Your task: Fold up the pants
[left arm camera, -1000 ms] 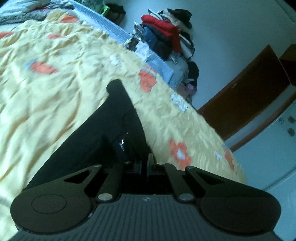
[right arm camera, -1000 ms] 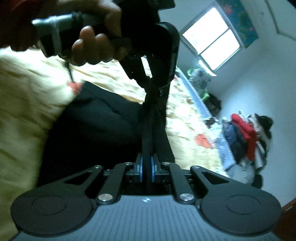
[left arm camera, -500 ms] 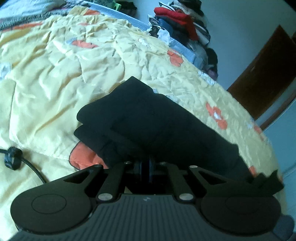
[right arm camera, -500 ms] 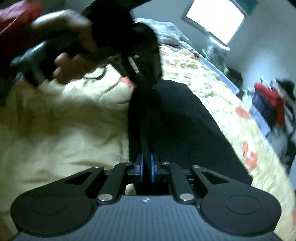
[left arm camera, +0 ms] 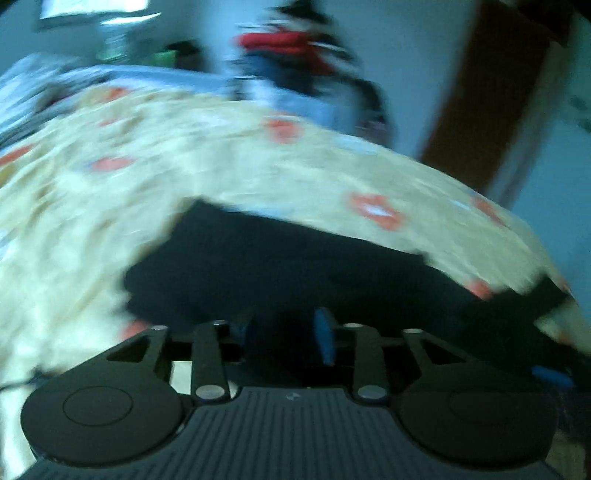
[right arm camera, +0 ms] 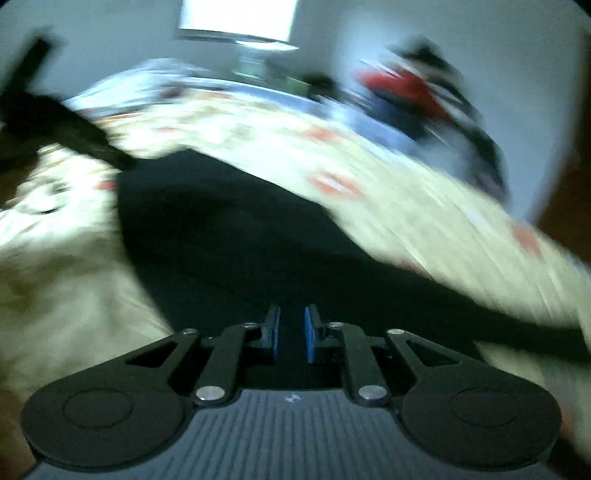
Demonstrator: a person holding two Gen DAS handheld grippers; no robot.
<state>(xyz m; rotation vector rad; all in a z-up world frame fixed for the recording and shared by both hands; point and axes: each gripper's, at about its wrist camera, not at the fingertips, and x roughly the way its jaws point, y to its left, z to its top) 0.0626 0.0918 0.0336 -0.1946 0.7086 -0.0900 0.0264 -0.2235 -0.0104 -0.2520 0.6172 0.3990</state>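
The black pants (left arm camera: pixel 295 266) lie folded on the yellow flowered bedspread (left arm camera: pixel 110 206), just ahead of both grippers. Both views are blurred by motion. My left gripper (left arm camera: pixel 284 330) hangs over the near edge of the pants, its jaws opening, blue pads (left arm camera: pixel 325 332) well apart with no cloth pinched between them. My right gripper (right arm camera: pixel 291 332) sits over the same pants (right arm camera: pixel 229 229), its jaws also opening. A narrow gap shows between its pads (right arm camera: pixel 309 334), with only dark cloth below. The left gripper (right arm camera: pixel 55 122) appears as a dark smear at upper left in the right wrist view.
A pile of clothes, red and dark, (left arm camera: pixel 291 48) stands beyond the bed's far side. A brown door (left arm camera: pixel 491 96) is at the right, a bright window (right arm camera: pixel 236 18) behind. The bedspread (right arm camera: pixel 424 206) spreads wide around the pants.
Both grippers were shut on the black pants and have let go, their pads now apart. Both have swung and rolled, so the pants now lie flat in front of them.
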